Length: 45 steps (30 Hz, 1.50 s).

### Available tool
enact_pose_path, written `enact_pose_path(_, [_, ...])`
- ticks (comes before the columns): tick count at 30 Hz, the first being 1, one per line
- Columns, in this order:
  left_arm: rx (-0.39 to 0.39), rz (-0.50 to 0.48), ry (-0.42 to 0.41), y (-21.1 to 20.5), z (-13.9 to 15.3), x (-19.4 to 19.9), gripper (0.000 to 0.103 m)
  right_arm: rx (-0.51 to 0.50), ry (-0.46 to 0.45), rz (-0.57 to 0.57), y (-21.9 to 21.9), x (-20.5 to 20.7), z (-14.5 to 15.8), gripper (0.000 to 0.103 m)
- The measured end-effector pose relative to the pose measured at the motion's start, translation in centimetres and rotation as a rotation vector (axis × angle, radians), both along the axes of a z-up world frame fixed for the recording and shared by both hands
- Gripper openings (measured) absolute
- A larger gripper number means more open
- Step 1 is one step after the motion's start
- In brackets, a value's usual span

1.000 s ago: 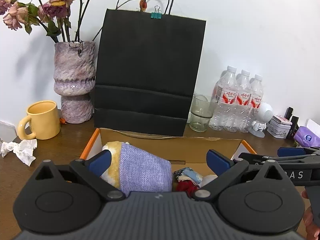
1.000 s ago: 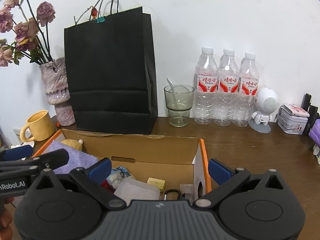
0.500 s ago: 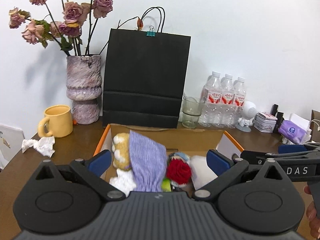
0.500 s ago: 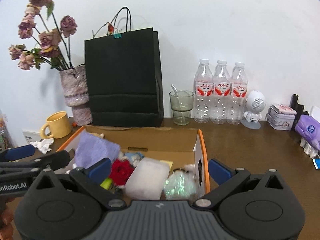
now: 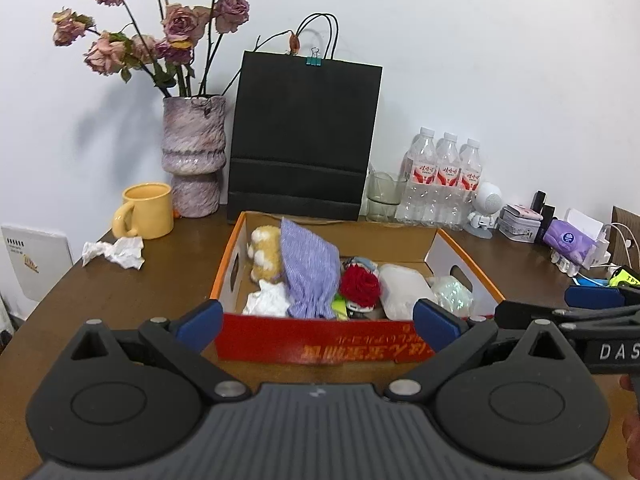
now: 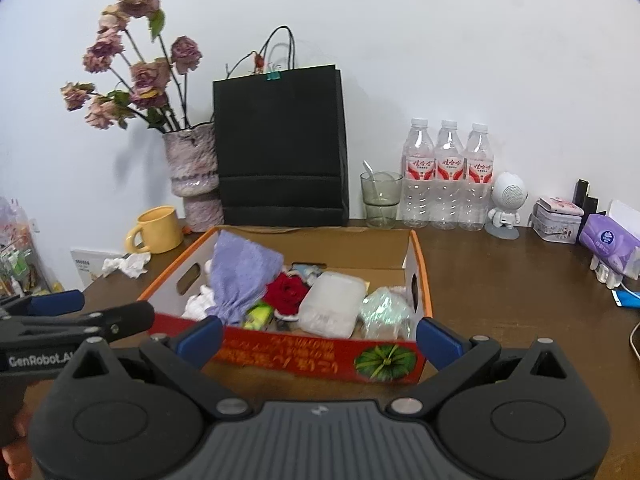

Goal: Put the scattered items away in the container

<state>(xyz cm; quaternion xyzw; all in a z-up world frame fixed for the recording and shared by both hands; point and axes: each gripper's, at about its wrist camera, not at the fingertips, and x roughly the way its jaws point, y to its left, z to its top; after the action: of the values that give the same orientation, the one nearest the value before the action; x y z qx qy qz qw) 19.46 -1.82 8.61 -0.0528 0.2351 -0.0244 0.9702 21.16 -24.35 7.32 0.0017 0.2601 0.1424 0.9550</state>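
**Status: both grippers clear of the loaded box**

At far left I see a crumpled tissue (image 5: 114, 253) on the table (image 5: 160, 280), just beside the yellow mug (image 5: 145, 211). It lies outside the box and I judge it the one loose item left to collect, if it counts as part of the task.

The cardboard box (image 5: 320, 346) sits at centre, near edge facing me, so both grippers can reach in from the near side. Inside, from left: a plush toy (image 5: 265, 249), a lavender cloth (image 5: 310, 270) draped over it, a red rose (image 5: 360, 285), a clear plastic tub (image 5: 402, 290) and an iridescent bundle (image 5: 452, 296) against the right wall.

The left gripper (image 5: 318, 318) hangs at the box's near wall. Its fingers are spread wide, holding and touching nothing.

The right gripper (image 6: 318, 334) hangs at the same near wall, further right. Its fingers are likewise spread wide and empty.
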Motion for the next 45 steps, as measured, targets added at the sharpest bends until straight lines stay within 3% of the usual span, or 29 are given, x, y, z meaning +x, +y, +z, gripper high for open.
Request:
enact_pose_path(11, [0.008,0.0,0.02,-0.2,-0.1,-2.4,0.103,-0.007,0.001,0.005,0.3,-2.6,0.1,0.103])
enact_pose_path(45, [0.035,0.028,0.023,-0.3,0.3,-3.1,0.103,-0.011,0.007,0.002,0.3,-3.2,-0.2,0.103])
